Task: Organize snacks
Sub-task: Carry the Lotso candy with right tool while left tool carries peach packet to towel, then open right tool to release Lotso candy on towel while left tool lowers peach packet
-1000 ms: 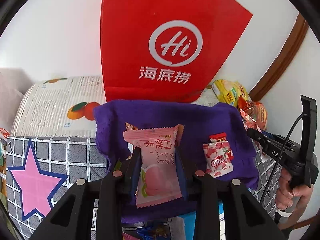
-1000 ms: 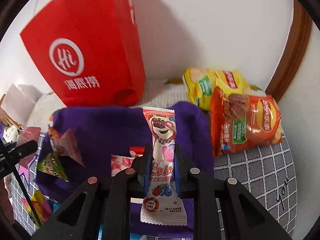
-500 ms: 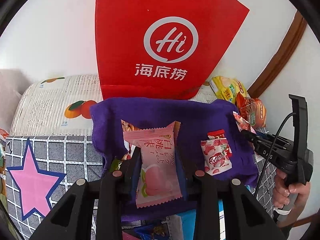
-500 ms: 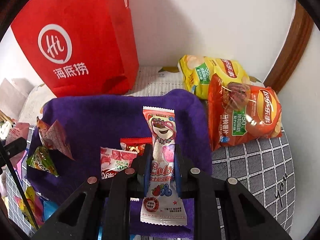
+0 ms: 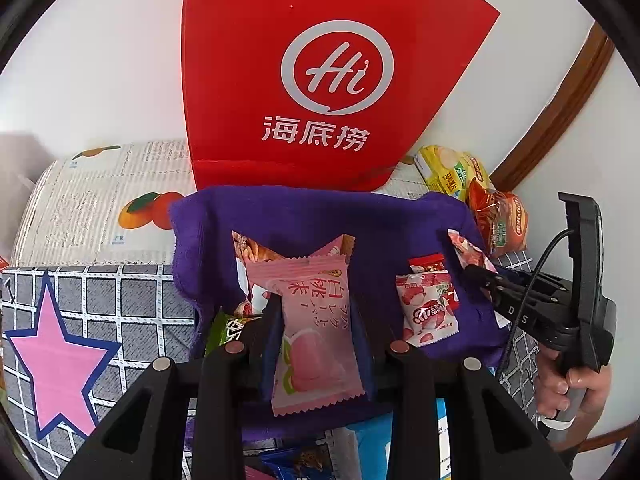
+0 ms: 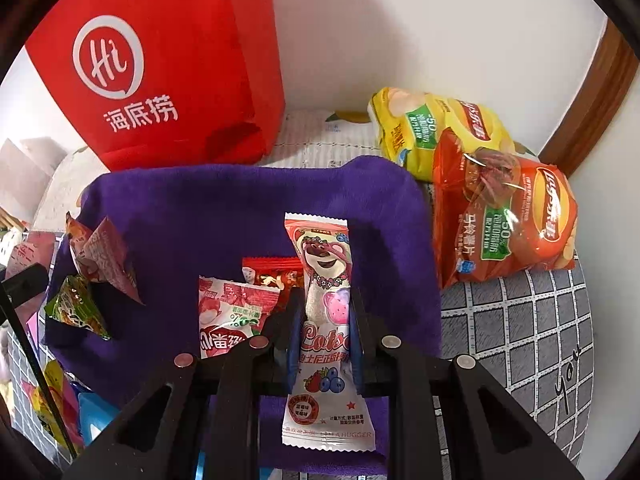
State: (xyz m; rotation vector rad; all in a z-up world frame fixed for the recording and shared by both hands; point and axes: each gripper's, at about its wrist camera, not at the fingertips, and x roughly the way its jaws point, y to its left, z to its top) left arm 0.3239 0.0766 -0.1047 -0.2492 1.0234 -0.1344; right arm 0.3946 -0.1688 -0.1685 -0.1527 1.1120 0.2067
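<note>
Two grippers each clamp one snack above the purple cloth (image 5: 304, 216). Left wrist view: the left gripper (image 5: 316, 320) pinches a pink peach packet (image 5: 316, 320) over the cloth's front part, with the red bag (image 5: 320, 72) behind the cloth. Right wrist view: the right gripper (image 6: 324, 328) squeezes a bear packet (image 6: 326, 280) over the cloth's right part; chip bags (image 6: 500, 216) lie just right of the cloth.

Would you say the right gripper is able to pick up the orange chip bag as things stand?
Probably not yet. The right gripper is shut on the bear-print snack packet, so its jaws are occupied. The orange chip bag itself lies uncovered beside the purple cloth, with nothing blocking the way.
</note>
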